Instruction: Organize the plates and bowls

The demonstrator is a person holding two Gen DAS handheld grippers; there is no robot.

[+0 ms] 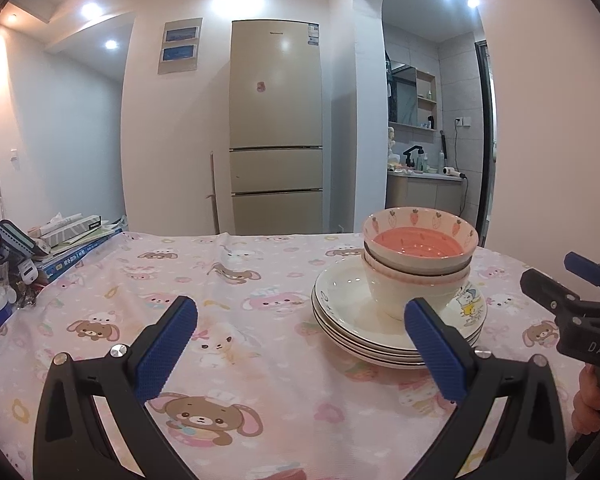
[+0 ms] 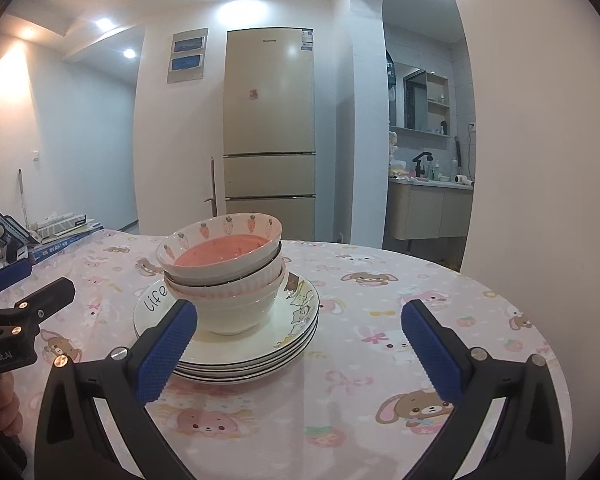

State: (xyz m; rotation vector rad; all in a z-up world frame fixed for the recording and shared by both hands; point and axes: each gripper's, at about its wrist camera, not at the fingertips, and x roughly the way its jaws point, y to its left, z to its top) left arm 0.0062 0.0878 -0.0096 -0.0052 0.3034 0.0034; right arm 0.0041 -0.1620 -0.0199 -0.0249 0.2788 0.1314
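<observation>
I hold my left tongs (image 1: 300,344) and right tongs (image 2: 298,344) spread and empty, since the bowls (image 2: 224,268) sit nested on the plates (image 2: 236,344) mid-table (image 2: 380,360).

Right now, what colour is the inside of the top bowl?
The top bowl is pink inside, with carrot-like pictures around its white rim. The right wrist view shows it best.

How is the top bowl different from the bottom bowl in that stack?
The top bowl has a pink inside and strawberry prints around its rim; the bottom bowl shows plain cream outside. The top bowl sits tilted, nested in another bowl; the bottom bowl stands level on the plates. Both are round, in one stack.
</observation>
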